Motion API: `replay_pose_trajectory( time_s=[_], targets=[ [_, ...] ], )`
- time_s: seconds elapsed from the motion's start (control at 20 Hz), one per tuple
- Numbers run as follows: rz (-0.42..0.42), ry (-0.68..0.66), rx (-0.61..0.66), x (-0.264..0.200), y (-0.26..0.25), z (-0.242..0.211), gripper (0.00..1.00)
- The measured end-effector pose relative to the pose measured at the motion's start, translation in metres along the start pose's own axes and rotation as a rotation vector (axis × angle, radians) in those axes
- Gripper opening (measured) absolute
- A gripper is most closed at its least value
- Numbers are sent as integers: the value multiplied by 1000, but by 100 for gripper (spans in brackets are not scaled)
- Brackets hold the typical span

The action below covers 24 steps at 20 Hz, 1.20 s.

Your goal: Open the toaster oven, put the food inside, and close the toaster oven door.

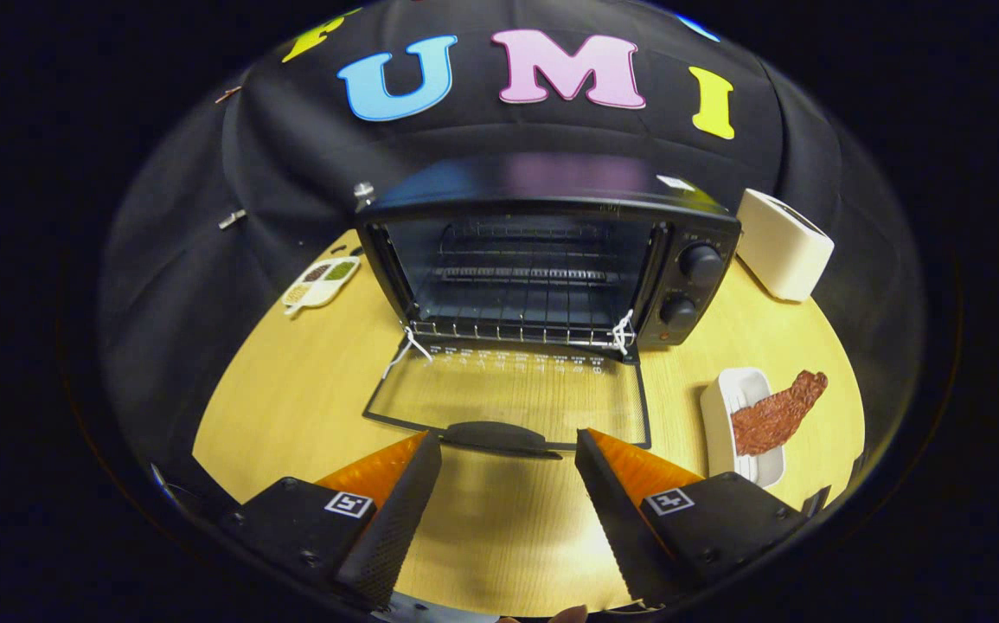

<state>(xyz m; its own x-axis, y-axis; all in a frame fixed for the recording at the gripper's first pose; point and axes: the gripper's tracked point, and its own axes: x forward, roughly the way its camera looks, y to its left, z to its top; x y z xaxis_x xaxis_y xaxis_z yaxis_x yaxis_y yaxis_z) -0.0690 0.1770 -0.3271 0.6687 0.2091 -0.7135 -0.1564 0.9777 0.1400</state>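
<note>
A black toaster oven [551, 260] stands at the back of the wooden table with its glass door [512, 394] folded flat down toward me. Its wire rack [521, 303] is bare inside. The door's dark handle [499, 435] lies just ahead of my fingertips, between them. My gripper [508, 454] is open, nothing held, hovering over the table in front of the door. The food, a reddish-brown strip of meat [776, 411], lies across a small white dish [746, 424] to the right of the door, beyond my right finger.
A white toaster [783, 245] stands right of the oven by the back wall. A small white divided plate with seasonings [322, 281] lies left of the oven. Two knobs [689, 285] are on the oven's right panel. The table [291, 407] ends near both sides.
</note>
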Motion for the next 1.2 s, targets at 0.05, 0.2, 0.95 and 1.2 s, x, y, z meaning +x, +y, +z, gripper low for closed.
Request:
replay_pose_trajectory(
  time_s=[0.05, 0.2, 0.95, 1.2],
  targets=[
    [31, -15, 7, -11, 1, 8, 98],
    [103, -41, 26, -44, -9, 27, 100],
    [67, 95, 34, -82, -235, 51, 99],
    [131, 223, 113, -46, -285, 35, 99]
  ],
)
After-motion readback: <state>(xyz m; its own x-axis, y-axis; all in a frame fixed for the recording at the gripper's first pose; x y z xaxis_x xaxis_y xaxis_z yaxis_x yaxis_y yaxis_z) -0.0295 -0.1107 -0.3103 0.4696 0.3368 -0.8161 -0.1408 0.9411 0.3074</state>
